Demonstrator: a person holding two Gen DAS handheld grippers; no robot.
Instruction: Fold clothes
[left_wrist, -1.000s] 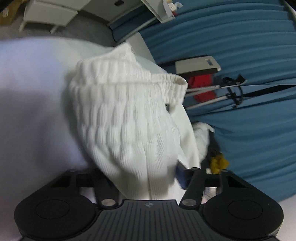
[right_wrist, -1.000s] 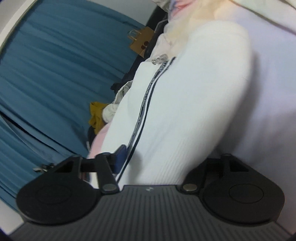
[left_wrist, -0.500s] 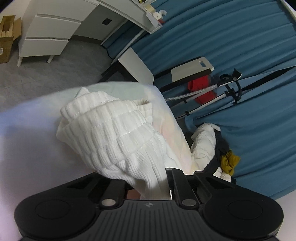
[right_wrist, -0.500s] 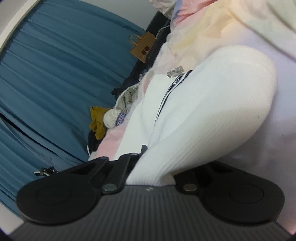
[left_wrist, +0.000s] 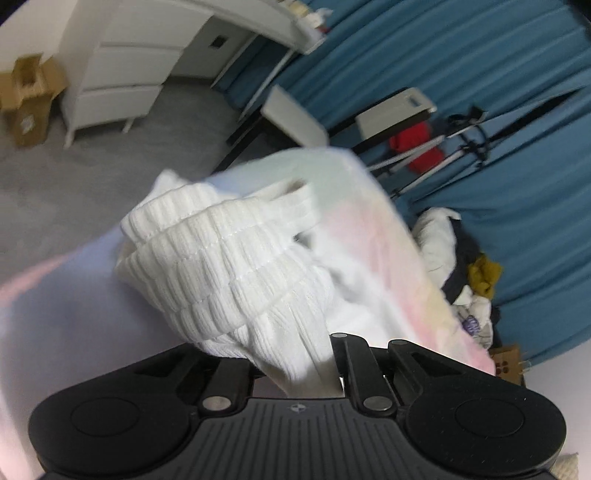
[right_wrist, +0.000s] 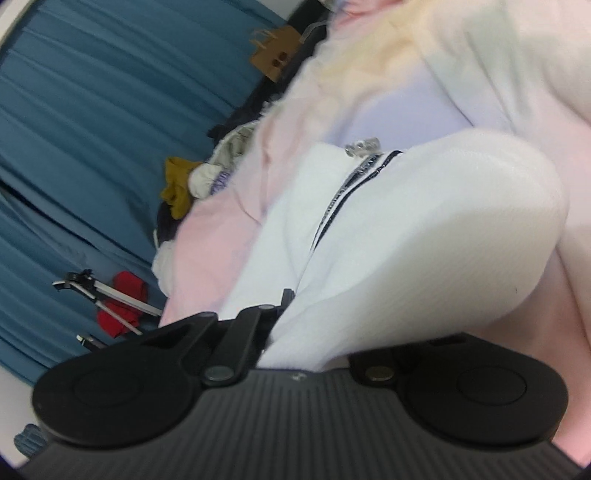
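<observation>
A white ribbed knit garment (left_wrist: 236, 273) with an elastic waistband hangs bunched in front of my left gripper (left_wrist: 295, 365), which is shut on its fabric. The same white garment (right_wrist: 424, 240) fills the right wrist view, with a black-and-white drawstring (right_wrist: 347, 195) ending in a clear toggle. My right gripper (right_wrist: 310, 347) is shut on the garment's edge, and cloth hides its fingertips. Both ends are lifted above a pastel pink, yellow and lilac bedsheet (left_wrist: 380, 251).
Blue curtains (left_wrist: 498, 92) line the far side. A heap of clothes (left_wrist: 469, 273) with a mustard piece lies beside the bed. A tripod (right_wrist: 107, 299) with red cloth, a white drawer unit (left_wrist: 114, 81), a cardboard box (left_wrist: 26, 99) and grey floor are in view.
Both grippers went from open around the fabric to shut on it, then rose. The garment lifted off the bedsheet and more of the room shows below.
</observation>
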